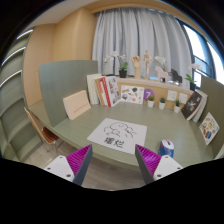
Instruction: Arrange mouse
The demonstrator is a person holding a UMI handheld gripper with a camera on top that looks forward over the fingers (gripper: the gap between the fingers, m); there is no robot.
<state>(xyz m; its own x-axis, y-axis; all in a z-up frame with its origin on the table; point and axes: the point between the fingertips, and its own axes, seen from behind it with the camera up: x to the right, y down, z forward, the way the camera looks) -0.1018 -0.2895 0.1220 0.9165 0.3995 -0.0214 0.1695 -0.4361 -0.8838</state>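
My gripper (113, 162) is held above the near edge of a grey-green table (75, 132). Its fingers are wide open with nothing between the purple pads (80, 160). A white sheet with a black drawing and characters (117, 134) lies on the table just ahead of the fingers. A small white and blue object (167, 147), possibly the mouse, sits on the table beside the right finger, too small to tell for sure.
Books (105, 90) stand at the back of the table beside small potted plants (151, 101) and ornaments. A pale board (77, 103) leans at the back left. Framed pictures (208, 127) stand at the right. A chair (40, 125) is at the left edge.
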